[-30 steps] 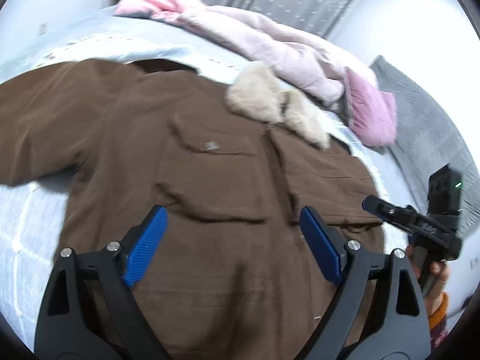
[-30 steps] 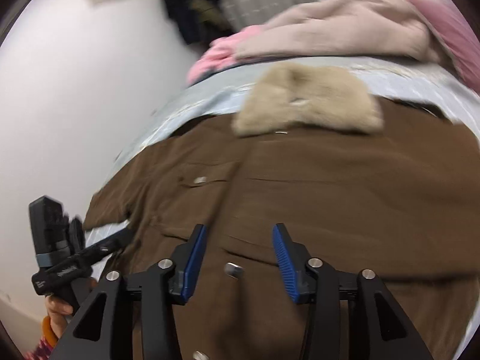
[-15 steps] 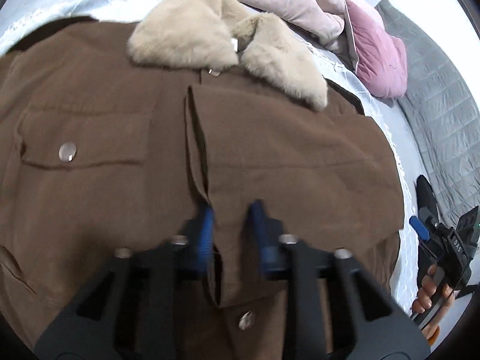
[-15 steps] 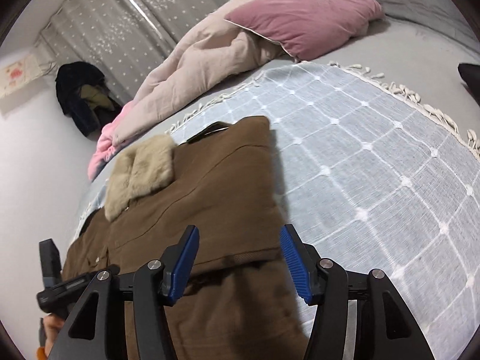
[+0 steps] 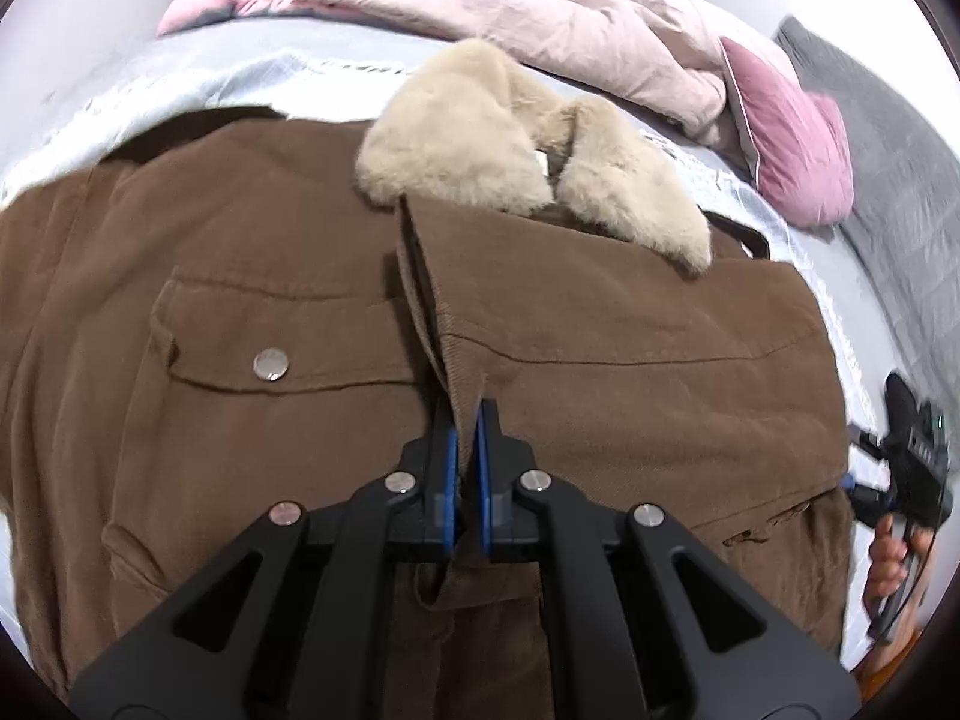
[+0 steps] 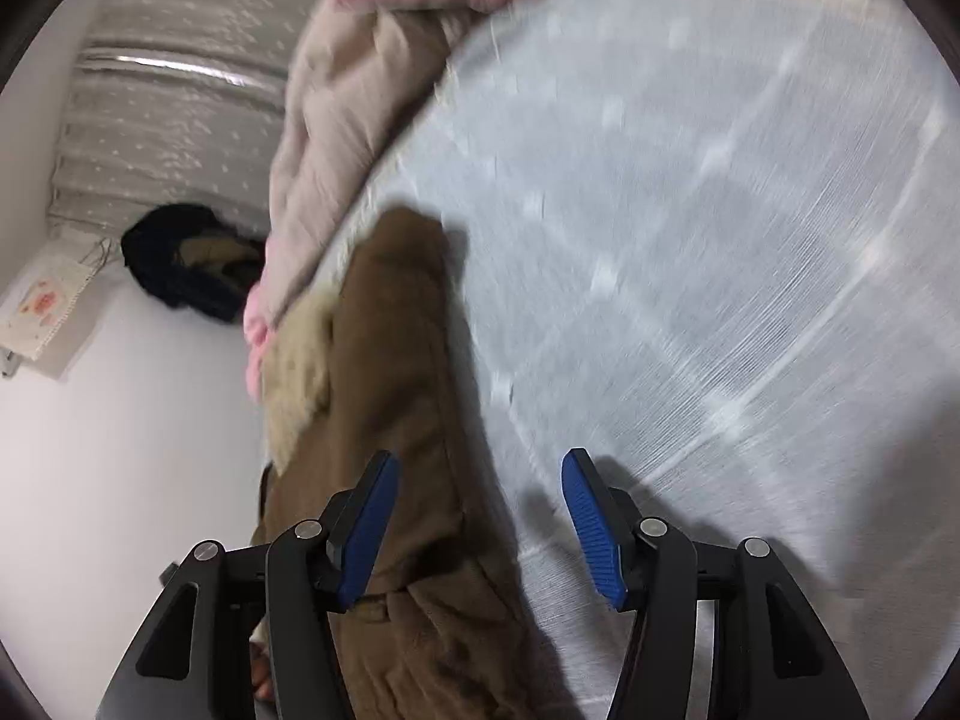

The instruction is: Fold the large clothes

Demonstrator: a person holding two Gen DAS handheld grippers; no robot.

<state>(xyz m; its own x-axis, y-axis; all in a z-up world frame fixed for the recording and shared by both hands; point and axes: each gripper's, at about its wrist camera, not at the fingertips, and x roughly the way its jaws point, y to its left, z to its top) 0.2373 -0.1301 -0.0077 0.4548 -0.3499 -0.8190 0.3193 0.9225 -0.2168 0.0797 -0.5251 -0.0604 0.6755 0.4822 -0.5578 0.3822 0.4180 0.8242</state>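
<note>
A large brown jacket [image 5: 630,372] with a beige fur collar [image 5: 474,144] lies front-up on the bed. My left gripper [image 5: 467,420] is shut on the jacket's front opening edge, mid-chest, just right of a flap pocket with a silver snap [image 5: 271,364]. The right gripper shows at the far right of the left wrist view [image 5: 864,462], off the jacket's edge. In the right wrist view my right gripper [image 6: 480,516] is open and empty, over the jacket's right side [image 6: 390,372] and the bed cover; that view is blurred.
A pale blue checked bed cover [image 6: 690,240] lies under the jacket. A pink duvet [image 5: 540,18] and a pink pillow [image 5: 792,144] are heaped beyond the collar. A grey quilt [image 5: 900,138] lies far right. A dark garment [image 6: 180,264] sits by the white wall.
My left gripper moved from open above the lower jacket to the front edge and closed on it. My right gripper swung off the jacket front to its right side, staying open.
</note>
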